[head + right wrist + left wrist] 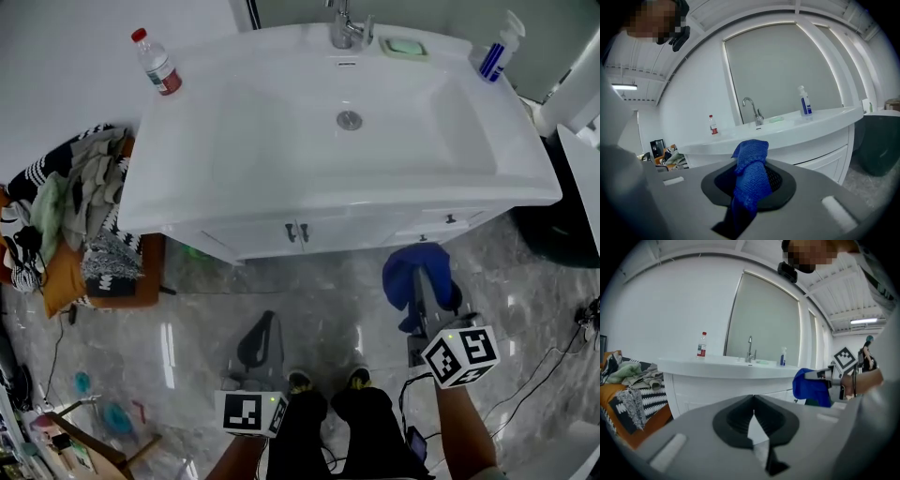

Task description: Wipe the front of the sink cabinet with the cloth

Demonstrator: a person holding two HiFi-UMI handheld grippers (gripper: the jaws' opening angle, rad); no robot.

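A blue cloth hangs bunched from my right gripper, which is shut on it just in front of the white sink cabinet, below its right drawer. In the right gripper view the cloth fills the space between the jaws, with the cabinet front beyond. My left gripper is held low over the floor, shut with nothing in it; in its own view the jaws meet at a thin seam. It points at the cabinet, with the cloth to its right.
A white basin top overhangs the cabinet, with a tap, a water bottle, a spray bottle and a soap dish. A pile of clothes on an orange seat stands left. A dark bin stands right. Cables lie on the floor.
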